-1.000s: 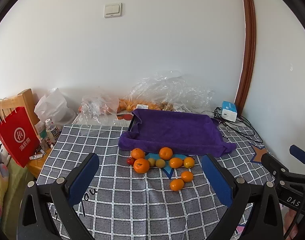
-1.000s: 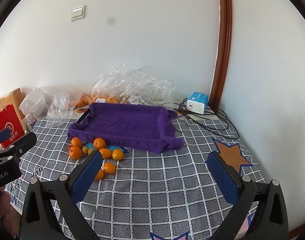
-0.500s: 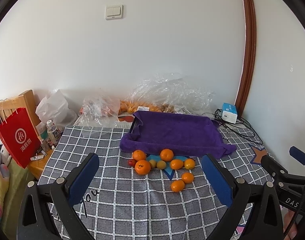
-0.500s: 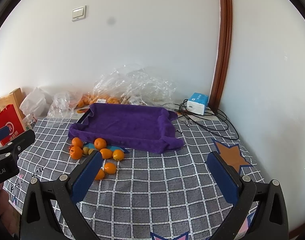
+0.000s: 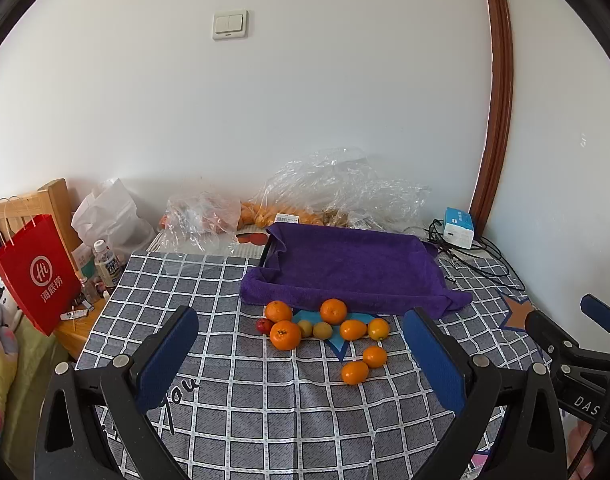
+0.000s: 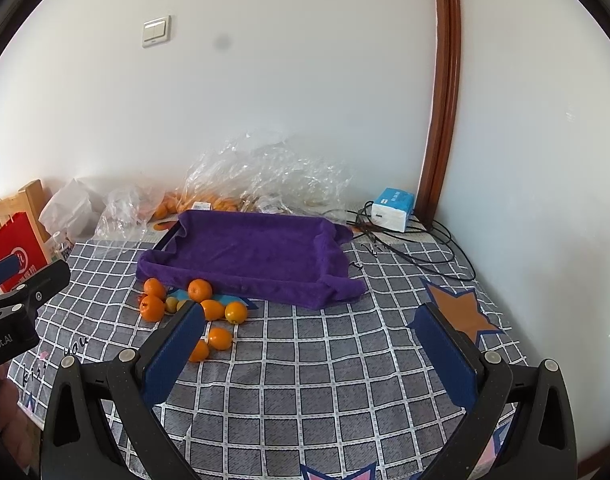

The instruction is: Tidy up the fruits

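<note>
Several oranges point(image 5: 285, 334) point(image 6: 152, 307), small yellow-green fruits point(image 5: 322, 330) and one small red fruit point(image 5: 263, 325) lie loose on the checked tablecloth point(image 5: 265, 412), just in front of a tray draped in purple towel point(image 5: 353, 268) point(image 6: 249, 248). Nothing lies in the tray. My left gripper point(image 5: 301, 356) is open, held above the cloth short of the fruit. My right gripper point(image 6: 313, 348) is open too, further right, with its left finger point(image 6: 173, 356) partly covering one orange point(image 6: 199, 351).
Clear plastic bags point(image 5: 337, 192) with more fruit sit behind the tray by the wall. A blue-white box point(image 5: 458, 227) and black cables point(image 6: 417, 248) lie at the back right. A red paper bag point(image 5: 35, 272), a bottle point(image 5: 107, 264) and a white bag point(image 5: 109, 216) stand left of the table.
Both views have shifted slightly; the fruit and tray sit a little lower in the left wrist view. Both grippers stay open and nothing on the table has moved.
</note>
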The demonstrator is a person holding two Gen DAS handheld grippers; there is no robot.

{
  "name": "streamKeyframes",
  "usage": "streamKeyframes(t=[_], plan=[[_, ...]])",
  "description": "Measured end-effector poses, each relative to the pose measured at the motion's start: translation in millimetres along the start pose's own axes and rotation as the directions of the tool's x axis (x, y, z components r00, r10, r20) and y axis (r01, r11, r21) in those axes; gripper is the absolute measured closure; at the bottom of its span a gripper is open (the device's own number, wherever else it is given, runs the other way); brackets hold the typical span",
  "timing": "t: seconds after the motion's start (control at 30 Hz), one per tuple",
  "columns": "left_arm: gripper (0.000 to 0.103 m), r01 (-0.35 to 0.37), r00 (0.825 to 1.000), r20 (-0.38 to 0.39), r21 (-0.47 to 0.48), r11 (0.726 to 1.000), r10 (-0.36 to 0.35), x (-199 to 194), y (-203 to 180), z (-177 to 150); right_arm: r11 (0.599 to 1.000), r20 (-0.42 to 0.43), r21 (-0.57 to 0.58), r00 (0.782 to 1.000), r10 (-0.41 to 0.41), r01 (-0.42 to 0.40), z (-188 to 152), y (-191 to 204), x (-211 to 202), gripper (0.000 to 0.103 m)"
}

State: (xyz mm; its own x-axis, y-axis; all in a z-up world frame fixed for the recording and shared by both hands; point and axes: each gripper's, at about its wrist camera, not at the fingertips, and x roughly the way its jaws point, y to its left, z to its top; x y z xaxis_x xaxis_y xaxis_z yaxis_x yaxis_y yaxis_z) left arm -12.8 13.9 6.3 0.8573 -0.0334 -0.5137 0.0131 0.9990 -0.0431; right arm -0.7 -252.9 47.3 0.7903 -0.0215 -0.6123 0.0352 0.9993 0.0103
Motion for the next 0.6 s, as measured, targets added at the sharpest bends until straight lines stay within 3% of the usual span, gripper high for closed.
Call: streamKeyframes(t=[0.6], plan=[[0.0, 0.002, 1.0, 0.004, -0.002, 1.0, -0.002, -1.2, -1.5, 1.4, 1.0, 0.005, 0.007, 1.0, -0.005, 0.005, -0.6, -1.4, 0.5, 0.0]])
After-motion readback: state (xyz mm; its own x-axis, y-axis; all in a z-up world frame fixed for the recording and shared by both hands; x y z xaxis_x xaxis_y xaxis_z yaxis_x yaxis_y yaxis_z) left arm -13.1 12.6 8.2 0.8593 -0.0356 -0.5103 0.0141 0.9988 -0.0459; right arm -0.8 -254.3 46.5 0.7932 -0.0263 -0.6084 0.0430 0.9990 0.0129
